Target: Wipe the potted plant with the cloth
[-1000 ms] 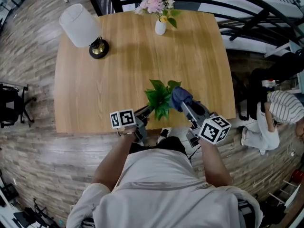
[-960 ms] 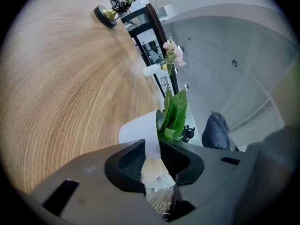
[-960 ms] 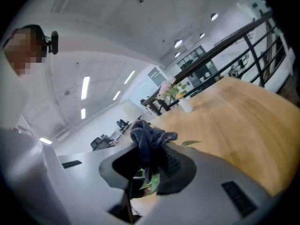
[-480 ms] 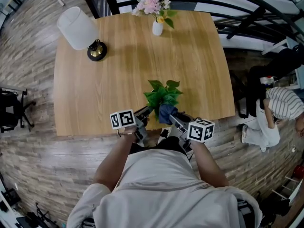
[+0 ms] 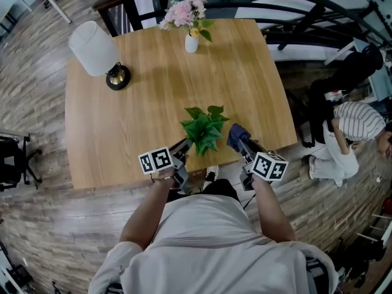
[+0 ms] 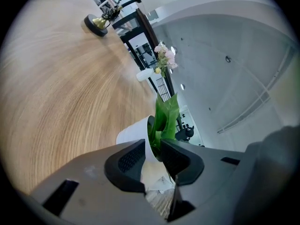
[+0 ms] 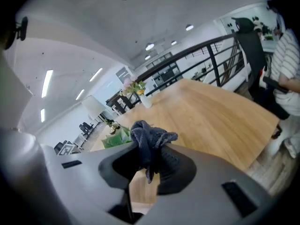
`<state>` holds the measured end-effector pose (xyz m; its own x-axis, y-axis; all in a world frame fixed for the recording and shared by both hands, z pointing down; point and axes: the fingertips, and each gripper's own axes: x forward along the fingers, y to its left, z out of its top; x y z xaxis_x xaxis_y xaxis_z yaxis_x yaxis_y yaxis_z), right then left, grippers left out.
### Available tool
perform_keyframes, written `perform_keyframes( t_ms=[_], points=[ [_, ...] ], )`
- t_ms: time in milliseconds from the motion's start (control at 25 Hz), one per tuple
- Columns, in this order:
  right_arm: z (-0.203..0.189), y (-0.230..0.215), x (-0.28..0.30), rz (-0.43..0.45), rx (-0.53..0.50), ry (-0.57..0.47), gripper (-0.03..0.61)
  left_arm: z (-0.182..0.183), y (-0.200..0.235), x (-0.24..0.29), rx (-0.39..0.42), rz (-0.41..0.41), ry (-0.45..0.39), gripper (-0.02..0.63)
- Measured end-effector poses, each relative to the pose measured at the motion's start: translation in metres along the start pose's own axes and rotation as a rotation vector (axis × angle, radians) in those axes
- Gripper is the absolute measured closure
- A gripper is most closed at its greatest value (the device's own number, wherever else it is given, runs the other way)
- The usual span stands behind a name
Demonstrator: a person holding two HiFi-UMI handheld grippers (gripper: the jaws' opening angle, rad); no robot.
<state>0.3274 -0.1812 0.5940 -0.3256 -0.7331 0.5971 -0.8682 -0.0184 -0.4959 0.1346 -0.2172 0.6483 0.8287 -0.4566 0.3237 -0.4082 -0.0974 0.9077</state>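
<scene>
Wiping day: we grip the white pot of the potted plant point(image 5: 203, 127) with our left gripper point(image 5: 183, 145), fingers point(image 6: 125, 161) closed on its rim, at the lower middle of the frame near the tabletop's point(image 5: 153, 84) front edge; our right gripper point(image 5: 241, 141) pinches the bunched dark cloth point(image 5: 235, 133) just right of the foliage, apparently not touching; the leaves lie to the cloth's left, so the next wipe likely sweeps leftward.
</scene>
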Motion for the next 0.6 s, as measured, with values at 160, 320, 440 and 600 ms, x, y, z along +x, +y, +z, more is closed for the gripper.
perform_keyframes(
  t_ms=[160,320,440,600],
  points=[
    [0.031,0.031,-0.027,-0.044,-0.162,-0.133,0.445,0.022,-0.011,-0.043,0.197,0.124,-0.053,0.514],
    [0.070,0.065,-0.053,-0.074,-0.292,-0.284,0.445,0.067,-0.053,-0.085,0.489,0.163,-0.175,0.552],
    [0.097,0.093,-0.066,-0.085,-0.360,-0.387,0.445,0.104,-0.094,-0.115,0.684,0.163,-0.281,0.572],
    [0.120,0.136,-0.083,-0.059,-0.412,-0.501,0.445,0.137,-0.150,-0.159,0.909,0.166,-0.406,0.580]
  ],
)
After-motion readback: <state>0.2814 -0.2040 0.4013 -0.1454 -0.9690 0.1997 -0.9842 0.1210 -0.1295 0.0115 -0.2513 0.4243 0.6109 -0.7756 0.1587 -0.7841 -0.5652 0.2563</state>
